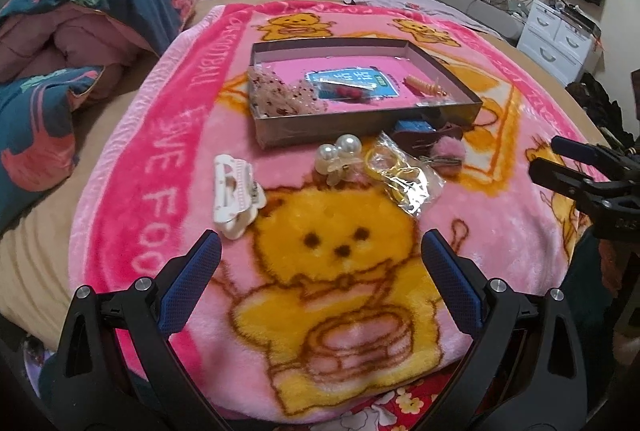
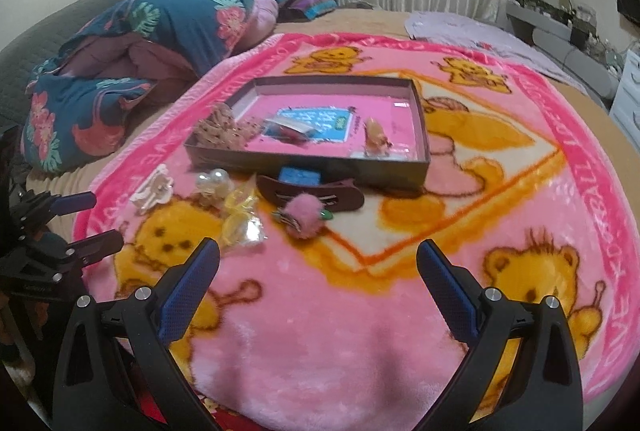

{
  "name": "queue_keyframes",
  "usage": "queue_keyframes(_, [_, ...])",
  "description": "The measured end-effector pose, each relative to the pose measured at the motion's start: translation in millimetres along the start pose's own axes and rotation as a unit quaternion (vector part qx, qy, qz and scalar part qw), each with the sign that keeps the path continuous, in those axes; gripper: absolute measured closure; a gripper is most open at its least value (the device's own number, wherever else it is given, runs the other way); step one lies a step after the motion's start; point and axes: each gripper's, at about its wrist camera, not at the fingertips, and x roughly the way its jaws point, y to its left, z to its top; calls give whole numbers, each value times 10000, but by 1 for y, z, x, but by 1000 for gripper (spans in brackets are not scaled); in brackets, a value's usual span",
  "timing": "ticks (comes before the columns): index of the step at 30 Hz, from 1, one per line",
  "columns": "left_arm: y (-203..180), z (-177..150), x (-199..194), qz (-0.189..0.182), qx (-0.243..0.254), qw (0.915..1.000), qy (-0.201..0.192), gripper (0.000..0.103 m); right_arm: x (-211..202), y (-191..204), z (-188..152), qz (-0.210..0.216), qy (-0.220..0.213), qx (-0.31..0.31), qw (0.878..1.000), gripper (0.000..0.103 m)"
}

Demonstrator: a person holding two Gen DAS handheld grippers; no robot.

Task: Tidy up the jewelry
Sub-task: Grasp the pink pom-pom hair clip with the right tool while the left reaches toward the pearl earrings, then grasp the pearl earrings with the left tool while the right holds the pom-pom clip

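Bedroom scene: a pink bear-print blanket (image 1: 132,191) is spread flat over the bed, evidently as a work mat that keeps small pieces visible and stops them rolling.

Shallow grey box (image 1: 360,129) sits at frame centre in both views, open side up, serving as the collecting tray. It already holds a beaded mesh piece (image 1: 272,95) at its left end, a blue card (image 1: 352,85) in the middle and an orange clip (image 1: 424,85) toward the right.

Unsorted, lower than the box in frame: white claw clip (image 1: 236,197), pearl hair tie (image 1: 340,155), clear packet with yellow rings (image 1: 404,175), pink pompom clip (image 2: 302,217), brown barrette (image 2: 312,191). A blue item (image 2: 300,175) lies against the box wall; probably another card, view unclear.

Left gripper (image 1: 320,263) and right gripper (image 2: 318,267) both hover low in frame, jaws spread wide, holding nothing.
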Motion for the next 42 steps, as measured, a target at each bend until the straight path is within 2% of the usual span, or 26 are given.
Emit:
queue_keyframes(7, [-10, 5, 11, -261, 56, 9996, -24, 10, 24, -6, -2, -10, 106, 12, 9999, 6])
queue_keyframes(8, [-12, 6, 13, -313, 78, 9995, -22, 10, 28, -6, -3, -14, 136, 1, 9999, 7])
queue_keyframes(10, [-16, 8, 19, -368, 120, 9993, -12, 10, 39, -6, -3, 32, 268, 31, 9996, 17])
queue_keyframes(13, [-21, 12, 27, -349, 197, 9992, 5, 10, 51, -6, 0, 166, 341, 93, 9992, 22])
queue_keyframes(18, [-18, 21, 39, -329, 177, 9993, 51, 11, 69, -3, 11, 232, 431, 53, 9988, 23])
queue_keyframes(26, [-11, 37, 64, -375, 142, 9988, 267, 20, 104, -8, 16, 597, 822, 430, 9939, 41])
queue_keyframes(28, [-10, 39, 70, -401, 117, 9986, 339, 23, 106, -8, 16, 691, 818, 486, 9931, 47])
queue_keyframes(30, [-10, 41, 76, -482, 109, 9980, 400, 25, 107, -7, 15, 765, 824, 459, 9926, 62])
queue_keyframes(34, [-7, 47, 87, -526, 34, 9974, 497, 29, 98, -7, 16, 746, 679, 396, 9941, 68])
queue_keyframes(37, [-5, 52, 94, -539, -34, 9971, 529, 30, 87, -12, 15, 608, 505, 388, 9961, 69])
queue_keyframes(40, [-2, 54, 100, -571, -100, 9968, 547, 38, 77, -22, 13, 528, 354, 512, 9967, 69])
queue_keyframes(42, [0, 56, 105, -603, -184, 9962, 606, 39, 72, -27, 13, 460, 289, 556, 9970, 69])
